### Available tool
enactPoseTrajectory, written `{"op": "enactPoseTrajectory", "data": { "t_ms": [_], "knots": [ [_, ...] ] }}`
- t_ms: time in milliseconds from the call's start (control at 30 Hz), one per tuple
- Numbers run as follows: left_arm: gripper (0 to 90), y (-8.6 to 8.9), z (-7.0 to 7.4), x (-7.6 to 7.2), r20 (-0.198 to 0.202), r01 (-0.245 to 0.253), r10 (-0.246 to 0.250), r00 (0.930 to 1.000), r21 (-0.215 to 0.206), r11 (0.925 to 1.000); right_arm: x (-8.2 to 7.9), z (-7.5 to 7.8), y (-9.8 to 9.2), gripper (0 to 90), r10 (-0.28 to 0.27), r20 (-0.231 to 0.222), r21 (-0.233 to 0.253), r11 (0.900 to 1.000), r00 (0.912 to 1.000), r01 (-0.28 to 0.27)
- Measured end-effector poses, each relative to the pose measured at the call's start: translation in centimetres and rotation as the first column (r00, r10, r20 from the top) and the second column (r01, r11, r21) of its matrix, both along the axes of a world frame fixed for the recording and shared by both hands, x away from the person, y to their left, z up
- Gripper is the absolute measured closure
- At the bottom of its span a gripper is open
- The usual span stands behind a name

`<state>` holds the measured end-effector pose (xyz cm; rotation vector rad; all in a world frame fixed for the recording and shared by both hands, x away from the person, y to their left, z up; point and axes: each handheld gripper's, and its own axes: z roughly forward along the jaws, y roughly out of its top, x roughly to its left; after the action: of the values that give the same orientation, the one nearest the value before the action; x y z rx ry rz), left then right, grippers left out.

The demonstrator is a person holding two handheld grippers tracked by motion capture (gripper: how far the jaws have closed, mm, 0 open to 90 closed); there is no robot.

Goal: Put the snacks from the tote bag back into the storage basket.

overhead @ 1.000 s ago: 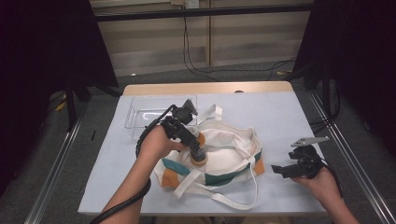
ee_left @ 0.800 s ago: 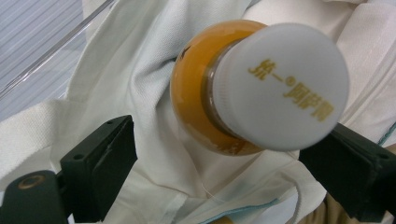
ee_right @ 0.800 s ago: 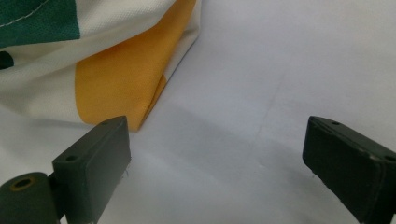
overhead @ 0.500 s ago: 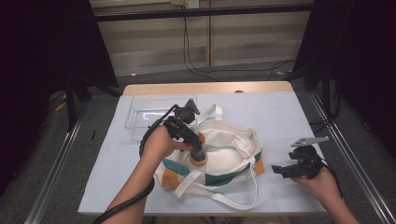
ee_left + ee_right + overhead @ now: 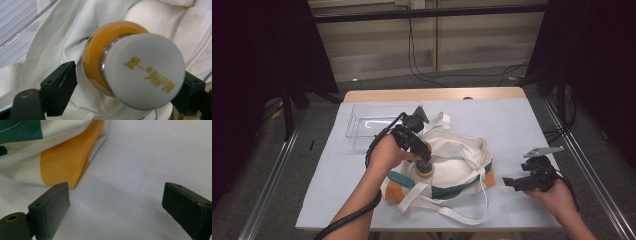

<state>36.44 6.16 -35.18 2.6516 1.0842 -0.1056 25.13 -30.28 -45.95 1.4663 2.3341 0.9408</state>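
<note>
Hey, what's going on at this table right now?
A person is working with a hand-held gripper in each hand. The left gripper holds a small orange bottle with a white cap over a cream cloth bag that lies on the table. The right gripper is open and holds nothing, beside the bag's orange corner. A clear tray sits behind.
</note>
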Motion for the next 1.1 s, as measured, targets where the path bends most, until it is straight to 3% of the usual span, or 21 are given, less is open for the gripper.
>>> {"op": "enactPoseTrajectory", "data": {
  "t_ms": [567,700,1100],
  "knots": [
    [26.7,-0.72,-0.25,0.23,0.004,0.003,-0.003,1.0000,-0.003,1.0000,0.01,0.00,0.06,7.5,0.003,-0.005,0.000,1.000,1.0000,-0.003],
    [29.0,-0.77,-0.19,0.35,0.004,0.005,-0.005,1.0000,0.013,0.9999,-0.01,0.05,0.05,7.5,0.001,-0.006,-0.004,1.000,1.0000,-0.001],
    [30.1,-0.77,-0.18,0.37,0.008,-0.008,0.008,0.9999,0.007,0.9999,0.00,0.07,0.07,7.6,0.005,-0.007,-0.003,1.000,1.0000,-0.005]
  ]
}}
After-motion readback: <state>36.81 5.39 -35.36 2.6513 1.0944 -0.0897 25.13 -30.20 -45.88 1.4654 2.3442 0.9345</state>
